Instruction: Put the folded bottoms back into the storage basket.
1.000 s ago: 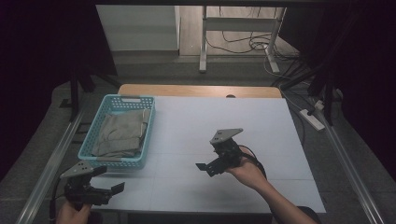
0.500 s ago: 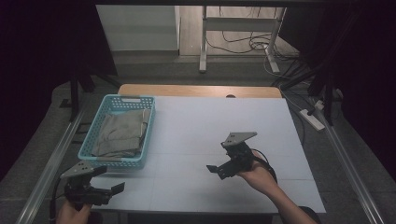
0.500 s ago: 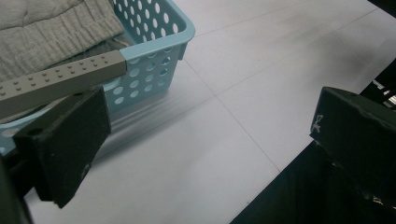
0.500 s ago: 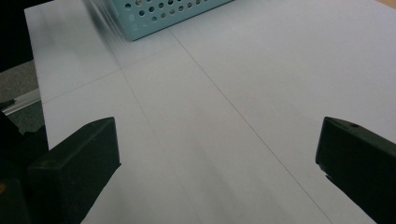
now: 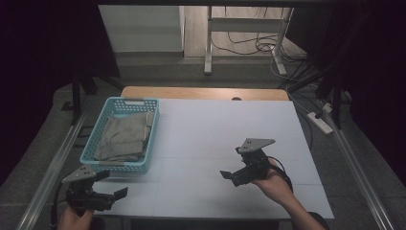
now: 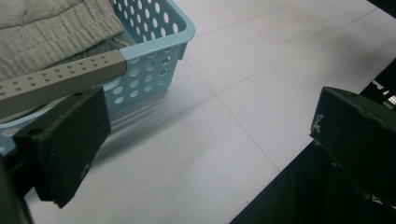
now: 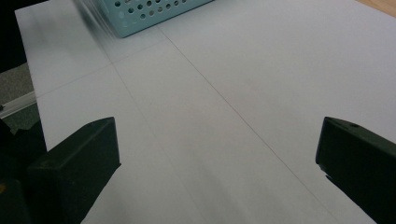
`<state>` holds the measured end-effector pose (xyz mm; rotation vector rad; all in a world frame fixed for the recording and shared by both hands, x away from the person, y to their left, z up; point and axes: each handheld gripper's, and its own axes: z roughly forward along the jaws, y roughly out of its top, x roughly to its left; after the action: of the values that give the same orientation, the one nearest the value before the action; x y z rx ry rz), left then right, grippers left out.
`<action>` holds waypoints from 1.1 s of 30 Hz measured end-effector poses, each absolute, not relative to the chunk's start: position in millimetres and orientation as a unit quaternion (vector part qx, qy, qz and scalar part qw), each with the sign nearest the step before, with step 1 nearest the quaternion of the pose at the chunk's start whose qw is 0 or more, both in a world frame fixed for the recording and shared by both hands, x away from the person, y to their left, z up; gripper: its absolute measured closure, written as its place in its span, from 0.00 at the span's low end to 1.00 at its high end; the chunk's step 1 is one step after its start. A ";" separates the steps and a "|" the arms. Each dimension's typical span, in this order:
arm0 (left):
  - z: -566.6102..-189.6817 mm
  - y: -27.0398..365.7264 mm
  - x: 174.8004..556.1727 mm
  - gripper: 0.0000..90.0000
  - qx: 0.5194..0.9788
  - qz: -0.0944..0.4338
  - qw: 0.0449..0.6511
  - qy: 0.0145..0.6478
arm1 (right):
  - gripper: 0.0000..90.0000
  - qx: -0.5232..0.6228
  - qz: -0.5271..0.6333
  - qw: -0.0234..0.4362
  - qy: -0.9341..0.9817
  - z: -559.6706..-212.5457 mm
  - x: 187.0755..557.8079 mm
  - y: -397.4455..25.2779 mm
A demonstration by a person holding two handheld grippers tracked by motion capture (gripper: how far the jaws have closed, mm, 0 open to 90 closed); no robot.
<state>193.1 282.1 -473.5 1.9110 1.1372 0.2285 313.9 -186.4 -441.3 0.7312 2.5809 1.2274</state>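
**Basket nearer the left gripper**

High view: basket [image 5: 120, 136] with folded cloth [image 5: 125, 136] sits on the worktop [image 5: 230, 129], long axis running away from the person. Left gripper [image 5: 111, 186], spread, hovers just beside its near end; right gripper [image 5: 228, 175], spread, is well apart.

Left gripper view: basket lies ahead-left, near.

Right gripper view: basket corner lies far ahead.

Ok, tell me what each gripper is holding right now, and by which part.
Nothing is held. The left gripper and the right gripper are both open over the white table, with only bare surface between their black jaws.
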 end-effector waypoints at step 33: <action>-473.5 282.0 193.3 0.00 0.768 0.092 0.436 0.459 | 0.00 0.322 0.399 0.128 0.849 -450.5 295.7 -259.6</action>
<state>193.3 282.0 -473.5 1.9111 1.1430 0.2295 295.7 -259.6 -450.5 0.9376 2.4687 1.1621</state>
